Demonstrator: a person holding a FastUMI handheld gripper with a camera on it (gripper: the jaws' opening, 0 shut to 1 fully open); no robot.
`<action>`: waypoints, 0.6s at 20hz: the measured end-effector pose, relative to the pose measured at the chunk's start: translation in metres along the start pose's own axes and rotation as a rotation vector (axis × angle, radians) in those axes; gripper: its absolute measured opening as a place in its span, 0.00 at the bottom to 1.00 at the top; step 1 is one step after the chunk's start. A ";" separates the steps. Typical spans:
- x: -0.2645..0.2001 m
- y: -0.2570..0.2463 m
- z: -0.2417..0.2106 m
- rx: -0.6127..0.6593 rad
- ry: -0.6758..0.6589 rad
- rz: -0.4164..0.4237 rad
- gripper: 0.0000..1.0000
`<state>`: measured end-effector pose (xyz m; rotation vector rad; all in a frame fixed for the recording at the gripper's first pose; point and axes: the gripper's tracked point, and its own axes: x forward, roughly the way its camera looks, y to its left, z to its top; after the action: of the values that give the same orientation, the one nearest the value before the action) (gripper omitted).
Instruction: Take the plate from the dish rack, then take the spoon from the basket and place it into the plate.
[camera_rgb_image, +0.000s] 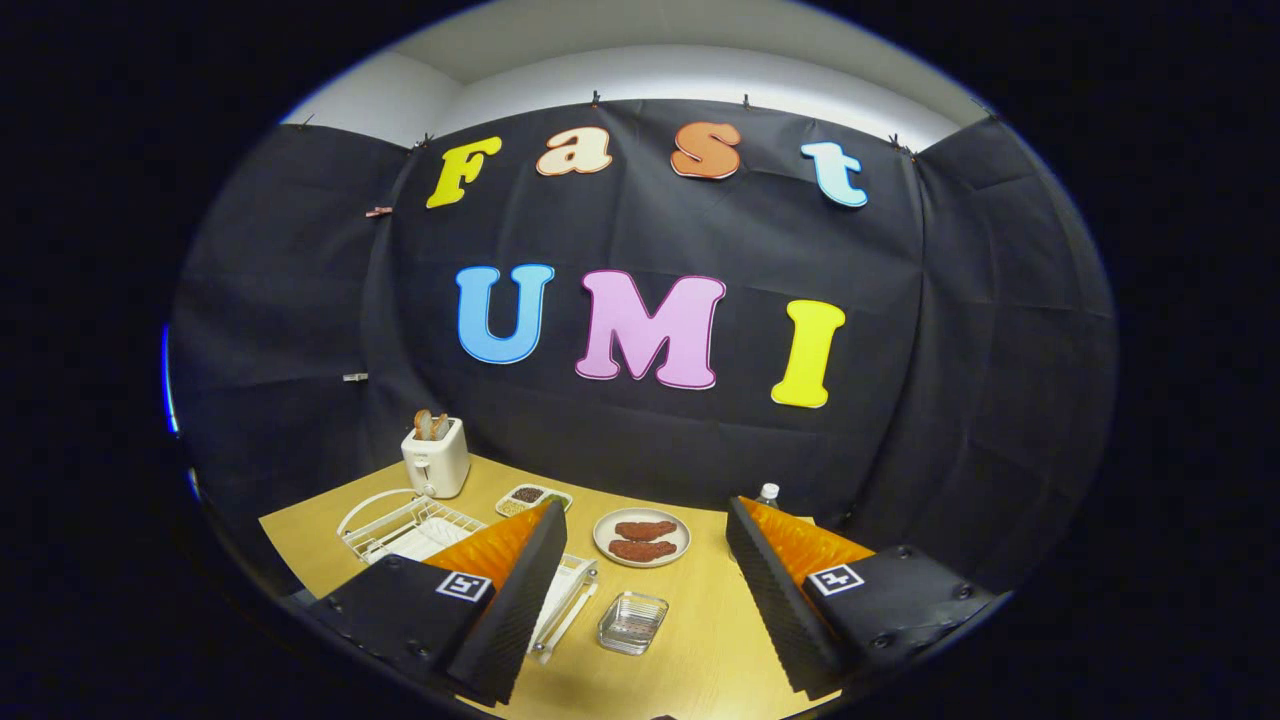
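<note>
You have the table (700, 640) across the lower middle of the frame, booth wall behind it. Your gripper (640, 590) fingers sit at the bottom, spread wide apart, nothing between them but table. Between the fingers, near you: a small glass dish (632, 622). Beyond it, center: a plate (641, 537) with two pieces of food (643, 540) on it. Lower left: the dish rack (405, 525), partly behind your left finger. Behind the rack, at the table's far left: a toaster (436, 457) with bread (431, 424) in its slots. Right of the toaster, left of the plate: a small tray (530, 496). A bottle (768, 492) top shows behind your right finger.
</note>
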<state>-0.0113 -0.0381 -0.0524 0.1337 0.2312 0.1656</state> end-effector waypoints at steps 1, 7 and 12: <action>-0.005 -0.004 -0.001 0.001 -0.004 0.002 0.98; -0.021 -0.016 -0.010 0.008 -0.003 0.028 0.98; -0.027 -0.016 -0.011 0.000 -0.004 0.042 0.98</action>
<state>-0.0371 -0.0569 -0.0599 0.1386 0.2243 0.2070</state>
